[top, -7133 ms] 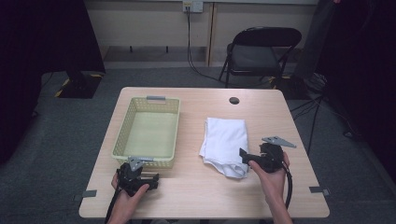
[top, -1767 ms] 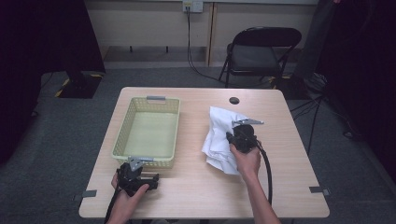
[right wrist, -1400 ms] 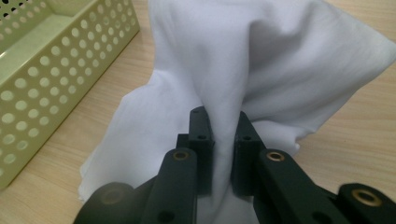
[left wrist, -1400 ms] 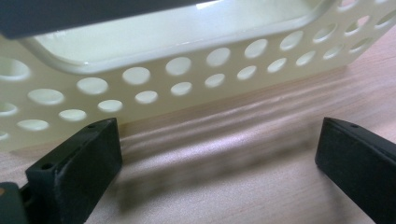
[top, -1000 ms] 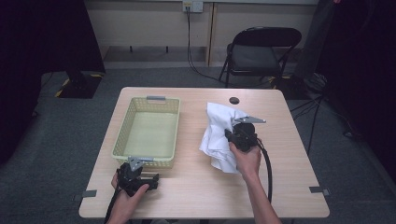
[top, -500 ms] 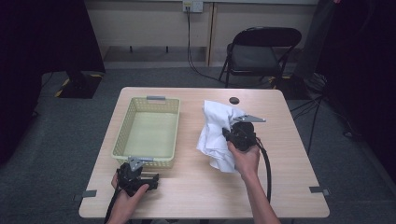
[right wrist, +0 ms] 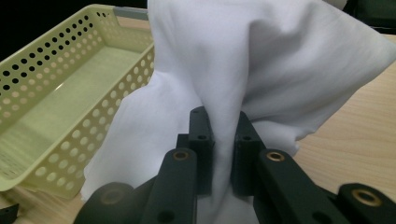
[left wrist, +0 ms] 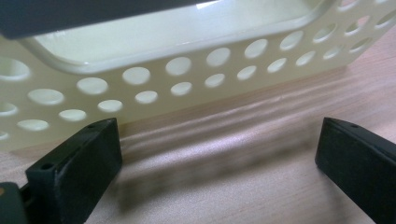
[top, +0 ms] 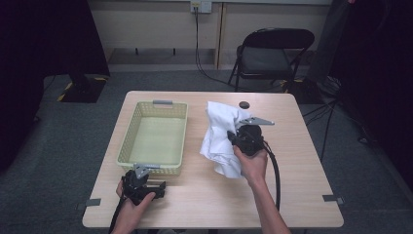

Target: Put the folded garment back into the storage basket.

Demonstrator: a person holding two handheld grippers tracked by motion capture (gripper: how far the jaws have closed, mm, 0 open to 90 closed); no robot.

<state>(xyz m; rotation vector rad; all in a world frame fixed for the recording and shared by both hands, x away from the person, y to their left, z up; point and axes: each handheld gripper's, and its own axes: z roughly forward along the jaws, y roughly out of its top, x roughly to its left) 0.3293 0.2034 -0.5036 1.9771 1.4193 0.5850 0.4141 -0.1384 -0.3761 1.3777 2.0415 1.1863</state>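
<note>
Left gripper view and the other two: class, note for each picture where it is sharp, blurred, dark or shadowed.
Left gripper view: the perforated pale yellow plastic basket is fairly sharp, the black left gripper casts a soft smeared shadow on the light wooden table. Right gripper view: the white cloth is evenly lit, the right gripper crisp. High view: table bright, surroundings dark.
</note>
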